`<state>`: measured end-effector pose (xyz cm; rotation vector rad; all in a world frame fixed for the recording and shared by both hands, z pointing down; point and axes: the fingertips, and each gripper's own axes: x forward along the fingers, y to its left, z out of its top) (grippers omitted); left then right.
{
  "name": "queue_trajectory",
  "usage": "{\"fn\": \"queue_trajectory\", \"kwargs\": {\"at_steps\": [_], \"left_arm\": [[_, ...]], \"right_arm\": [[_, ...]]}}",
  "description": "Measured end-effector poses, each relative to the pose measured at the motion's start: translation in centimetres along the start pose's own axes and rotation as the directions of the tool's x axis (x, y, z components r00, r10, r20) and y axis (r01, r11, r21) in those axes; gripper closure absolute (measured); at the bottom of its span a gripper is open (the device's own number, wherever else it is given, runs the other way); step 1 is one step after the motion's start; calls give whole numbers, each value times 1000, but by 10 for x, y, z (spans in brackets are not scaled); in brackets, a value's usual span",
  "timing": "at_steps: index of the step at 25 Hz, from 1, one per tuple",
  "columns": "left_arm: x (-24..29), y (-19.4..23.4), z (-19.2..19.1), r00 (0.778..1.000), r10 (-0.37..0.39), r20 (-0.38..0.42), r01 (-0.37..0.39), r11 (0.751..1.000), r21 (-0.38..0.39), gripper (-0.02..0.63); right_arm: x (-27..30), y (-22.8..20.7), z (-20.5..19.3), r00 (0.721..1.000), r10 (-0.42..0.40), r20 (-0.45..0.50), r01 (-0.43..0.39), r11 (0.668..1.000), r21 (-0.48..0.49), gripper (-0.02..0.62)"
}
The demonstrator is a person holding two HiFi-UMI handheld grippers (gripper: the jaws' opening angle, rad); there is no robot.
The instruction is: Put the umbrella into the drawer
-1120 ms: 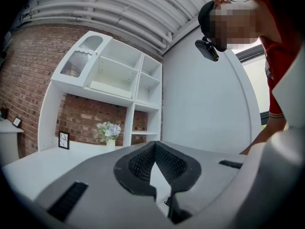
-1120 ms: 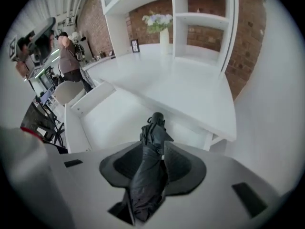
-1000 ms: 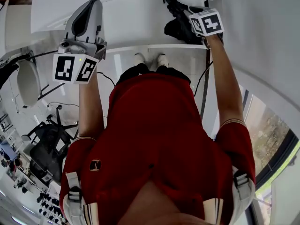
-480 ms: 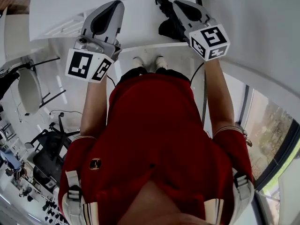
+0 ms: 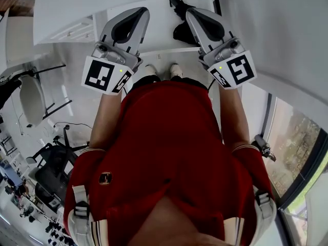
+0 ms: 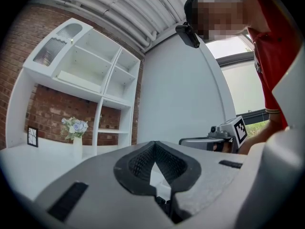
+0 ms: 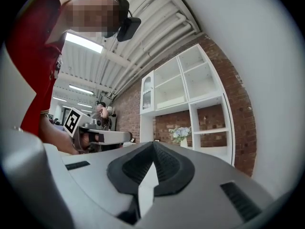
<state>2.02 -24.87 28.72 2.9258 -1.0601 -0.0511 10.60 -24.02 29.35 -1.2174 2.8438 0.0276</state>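
Observation:
A black folded umbrella (image 5: 180, 32) lies far below on a white low surface (image 5: 159, 29), just beyond my feet; I cannot tell whether this surface is the drawer. My right gripper (image 5: 192, 12) is held level high above it, shut and empty, and hides part of it. My left gripper (image 5: 138, 10) hangs level beside it, a hand's width to the left. The left gripper (image 6: 154, 144) shows its pads together with nothing between them. So does the right gripper (image 7: 153, 144). Each gripper view also shows the other gripper out to the side.
White wall shelving (image 6: 90, 75) stands against a brick wall, with a vase of flowers (image 6: 75, 128) on the counter. Black office chairs (image 5: 51, 163) stand on the floor to the lower left. A curved white wall (image 5: 287, 45) and a window (image 5: 297, 152) close the right side.
The right gripper has come up from beside the umbrella and turned to point level. The left gripper has drifted right, so both now sit side by side.

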Motion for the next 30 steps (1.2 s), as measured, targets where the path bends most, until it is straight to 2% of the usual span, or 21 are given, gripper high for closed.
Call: {"fn": "queue_trajectory", "kwargs": {"at_steps": [7,30], "left_arm": [[-3,-7,0,1000,-9,8,9,1000,8,601],[-2,-7,1,1000,-11,20,11,1000,2,601]], "right_arm": [[-10,4,4,999,-35,17,35,999,-13,598],[-13,0,6,999,-40,-4,39,998,-41,598]]}}
